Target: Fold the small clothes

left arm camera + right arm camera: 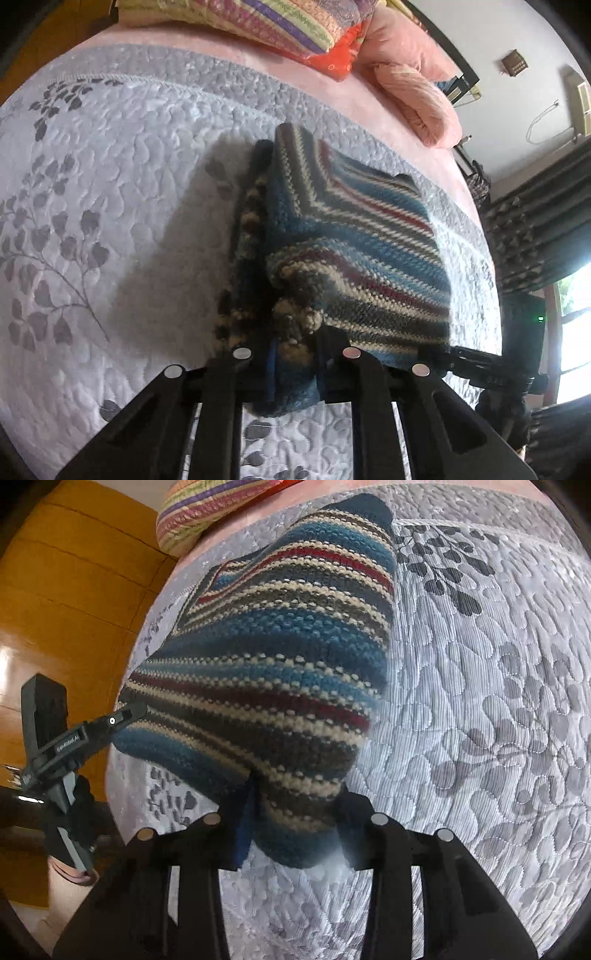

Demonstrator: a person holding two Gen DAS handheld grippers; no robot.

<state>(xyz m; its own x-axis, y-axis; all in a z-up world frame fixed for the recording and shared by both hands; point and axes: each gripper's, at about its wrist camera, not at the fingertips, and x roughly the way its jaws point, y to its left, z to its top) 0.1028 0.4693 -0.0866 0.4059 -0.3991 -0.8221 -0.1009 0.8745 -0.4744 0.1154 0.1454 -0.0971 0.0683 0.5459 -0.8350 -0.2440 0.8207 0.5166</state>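
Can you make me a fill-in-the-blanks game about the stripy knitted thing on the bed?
1. The left gripper and the right gripper each pinch the stripy ____.
2. The bedspread is grey with a pattern of ____.
3. The rolled bolster near the head of the bed is ____.
4. The wooden wall beside the bed is ____.

Missing words: knit garment; leaves; pink; yellow-brown

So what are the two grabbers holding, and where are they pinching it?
Both hold the striped knitted garment. The left gripper pinches a bunched near edge of it; the right gripper pinches another near edge. The cloth hangs lifted between them above the grey quilt.
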